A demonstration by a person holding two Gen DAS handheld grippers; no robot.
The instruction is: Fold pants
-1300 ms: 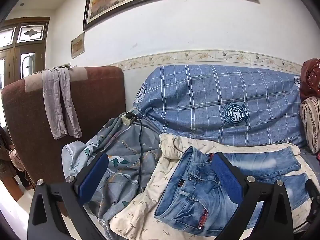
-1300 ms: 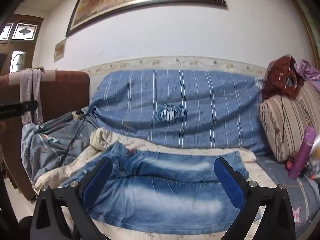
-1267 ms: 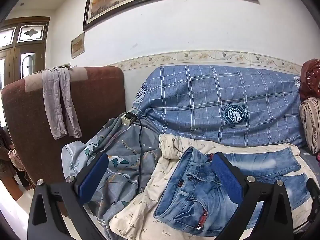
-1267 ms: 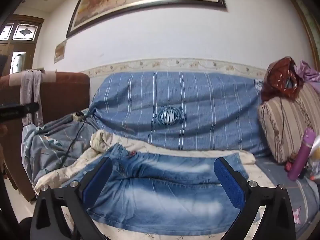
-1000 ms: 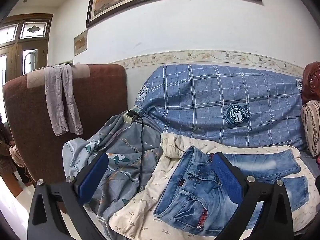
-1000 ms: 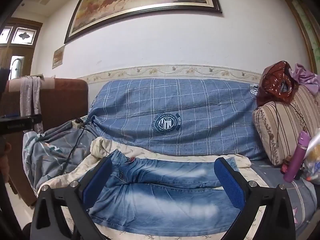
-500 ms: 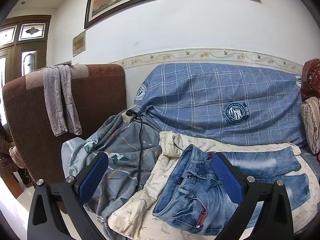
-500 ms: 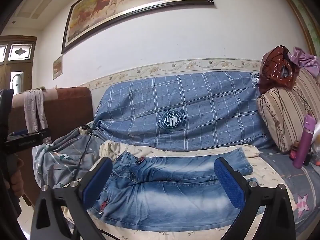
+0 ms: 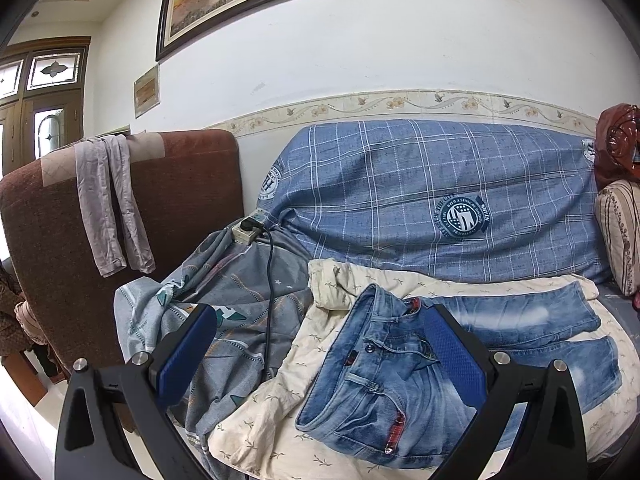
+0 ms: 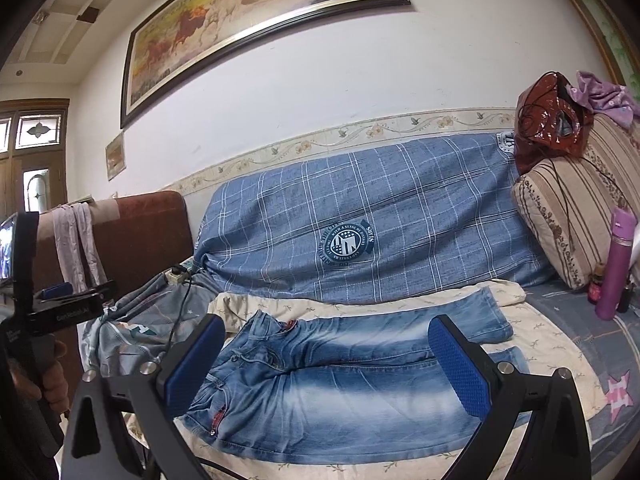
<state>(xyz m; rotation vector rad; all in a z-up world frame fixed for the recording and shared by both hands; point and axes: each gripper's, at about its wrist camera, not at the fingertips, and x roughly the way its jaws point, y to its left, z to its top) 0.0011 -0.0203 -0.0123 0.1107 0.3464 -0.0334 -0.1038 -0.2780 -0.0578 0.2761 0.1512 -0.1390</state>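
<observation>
Faded blue jeans lie flat on a cream floral quilt on the sofa seat, waistband to the left, legs running right. They also show in the right wrist view. My left gripper is open and empty, hovering in front of the waistband end. My right gripper is open and empty, hovering in front of the middle of the jeans. The left gripper also shows at the left edge of the right wrist view, held by a hand.
A blue checked cover drapes the sofa back. A grey patterned sheet with a power strip and black cable lies left. A brown armchair stands further left. A striped pillow and purple bottle are at right.
The right gripper has pulled back and shifted left, so more of the jeans and the left gripper now show. The left gripper has barely moved. Both stayed open.
</observation>
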